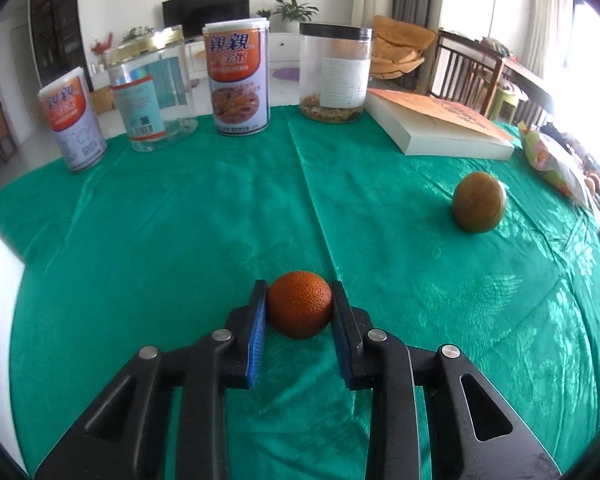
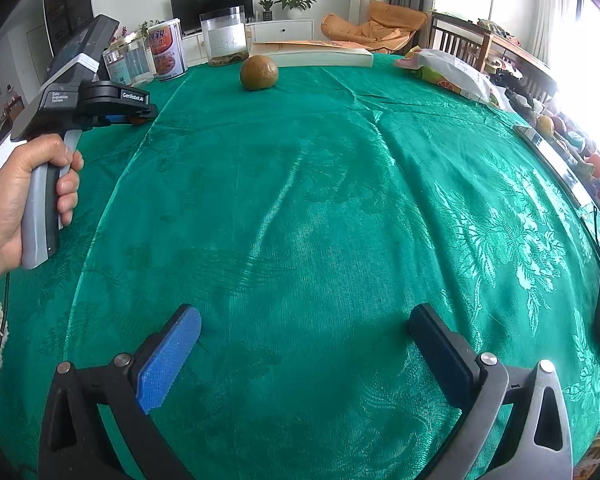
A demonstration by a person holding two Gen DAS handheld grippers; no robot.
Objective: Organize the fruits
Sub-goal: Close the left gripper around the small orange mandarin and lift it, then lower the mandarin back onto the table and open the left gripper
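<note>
While the left gripper clamped the round orange fruit low over the green tablecloth, the greenish-brown fruit lay untouched near the white book. The right gripper hung spread and empty; sorting appeared barely begun.

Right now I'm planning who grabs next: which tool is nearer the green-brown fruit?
Left, apparently. The left tool, shut on the orange fruit, has the green-brown fruit ahead to its right. The right tool, open, sees it far across the tablecloth.
</note>
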